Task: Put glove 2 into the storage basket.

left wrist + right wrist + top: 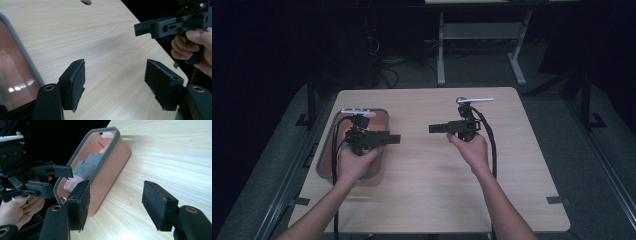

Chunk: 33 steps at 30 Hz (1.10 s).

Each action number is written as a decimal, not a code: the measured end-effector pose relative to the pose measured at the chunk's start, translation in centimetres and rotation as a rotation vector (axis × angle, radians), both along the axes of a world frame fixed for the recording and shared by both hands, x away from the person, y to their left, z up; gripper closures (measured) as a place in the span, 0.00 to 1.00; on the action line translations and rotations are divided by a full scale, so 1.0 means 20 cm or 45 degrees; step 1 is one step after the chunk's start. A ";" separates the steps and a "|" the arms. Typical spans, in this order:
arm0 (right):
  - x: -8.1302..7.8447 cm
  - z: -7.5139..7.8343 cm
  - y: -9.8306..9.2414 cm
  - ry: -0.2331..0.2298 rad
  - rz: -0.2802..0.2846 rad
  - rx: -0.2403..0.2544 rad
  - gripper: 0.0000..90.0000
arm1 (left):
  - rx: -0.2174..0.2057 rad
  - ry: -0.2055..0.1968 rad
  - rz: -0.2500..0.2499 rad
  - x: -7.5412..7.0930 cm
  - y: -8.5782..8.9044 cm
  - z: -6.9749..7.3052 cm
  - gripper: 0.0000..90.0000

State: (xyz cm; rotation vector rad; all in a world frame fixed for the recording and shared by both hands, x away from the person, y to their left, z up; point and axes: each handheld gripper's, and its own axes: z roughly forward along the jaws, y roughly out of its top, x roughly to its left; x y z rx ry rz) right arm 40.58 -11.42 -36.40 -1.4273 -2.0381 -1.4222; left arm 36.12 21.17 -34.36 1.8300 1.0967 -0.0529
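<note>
Forearms enter from the near edge, each hand gripping tongs held level and pointed inward over the bare surface (427,165). Left tongs (394,139) and right tongs (434,128) both stand apart, empty. Pink bin (379,114) with folded cloths (87,166) sits at the left, within easy reach.

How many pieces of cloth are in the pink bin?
2 can be made out in the pink bin, at the table's left side: a grey cloth and a pale pink one beside it, nearer the left tongs. Others may lie hidden below the rim.
</note>
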 end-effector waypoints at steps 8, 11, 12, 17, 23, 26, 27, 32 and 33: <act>-0.03 0.00 -0.11 -0.002 -0.040 -0.006 0.43 | -0.001 -0.002 -0.038 -0.01 -0.07 0.00 0.35; -0.04 -0.01 -0.15 0.003 -0.057 -0.009 0.43 | 0.005 0.001 -0.050 -0.01 -0.10 -0.01 0.35; -0.04 -0.01 -0.16 0.005 -0.061 -0.003 0.43 | 0.005 -0.001 -0.056 -0.01 -0.10 -0.01 0.35; -0.06 -0.03 -0.23 0.013 -0.090 -0.008 0.43 | 0.013 -0.004 -0.092 -0.03 -0.15 -0.02 0.33; -0.09 -0.06 -0.30 0.013 -0.115 -0.010 0.42 | 0.008 -0.011 -0.129 -0.05 -0.23 -0.04 0.32; -0.10 -0.06 -0.34 0.017 -0.125 -0.011 0.42 | 0.002 -0.005 -0.149 -0.06 -0.27 -0.05 0.32; -0.11 -0.07 -0.35 0.014 -0.127 -0.013 0.42 | 0.003 -0.005 -0.155 -0.06 -0.28 -0.06 0.31; -0.13 -0.08 -0.42 0.024 -0.156 -0.022 0.41 | 0.004 -0.003 -0.188 -0.08 -0.34 -0.08 0.31; -0.14 -0.08 -0.43 0.023 -0.159 -0.029 0.41 | 0.001 -0.003 -0.192 -0.08 -0.35 -0.08 0.31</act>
